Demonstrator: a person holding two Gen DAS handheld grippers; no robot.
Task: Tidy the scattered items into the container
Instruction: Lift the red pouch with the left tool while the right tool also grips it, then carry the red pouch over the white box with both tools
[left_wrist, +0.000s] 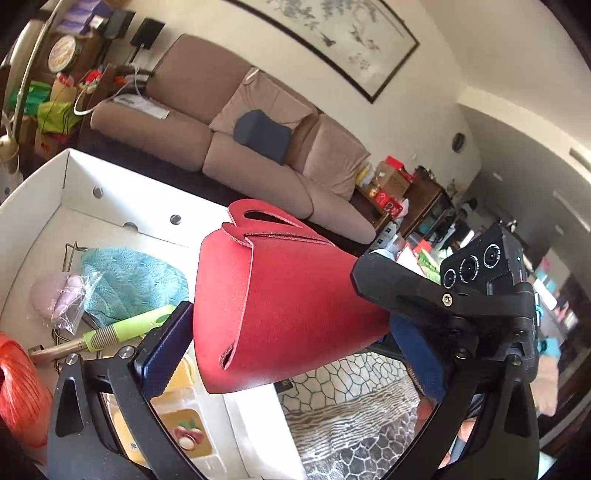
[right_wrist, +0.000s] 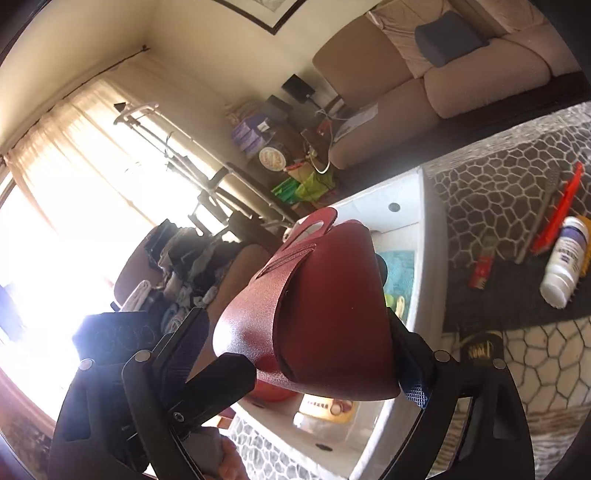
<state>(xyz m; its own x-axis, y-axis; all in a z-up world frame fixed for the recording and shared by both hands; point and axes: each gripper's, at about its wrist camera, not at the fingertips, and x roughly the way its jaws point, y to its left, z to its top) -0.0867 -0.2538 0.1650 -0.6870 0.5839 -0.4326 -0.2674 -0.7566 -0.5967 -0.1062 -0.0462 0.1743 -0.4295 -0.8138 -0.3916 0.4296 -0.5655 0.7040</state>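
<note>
A red leather pouch (left_wrist: 280, 306) (right_wrist: 325, 317) hangs in the air over the white box (left_wrist: 85, 173) (right_wrist: 430, 236). My left gripper (left_wrist: 288, 317) is shut on its lower part, one pad on each side. My right gripper (right_wrist: 293, 317) grips the same pouch from the other side; one of its fingers (left_wrist: 373, 275) presses the pouch's right edge in the left wrist view. The box holds a teal cloth (left_wrist: 136, 280), a green-handled tool (left_wrist: 125, 328), an orange twine ball (left_wrist: 18, 387), a bagged pink item (left_wrist: 62, 295) and a yellow packet (left_wrist: 184, 428).
On the patterned rug (right_wrist: 498, 184) right of the box lie a white bottle (right_wrist: 565, 258), an orange comb (right_wrist: 557, 210), a brush (right_wrist: 541, 218), a small red item (right_wrist: 480, 271) and a black-and-gold item (right_wrist: 480, 350). A brown sofa (left_wrist: 221, 147) stands behind.
</note>
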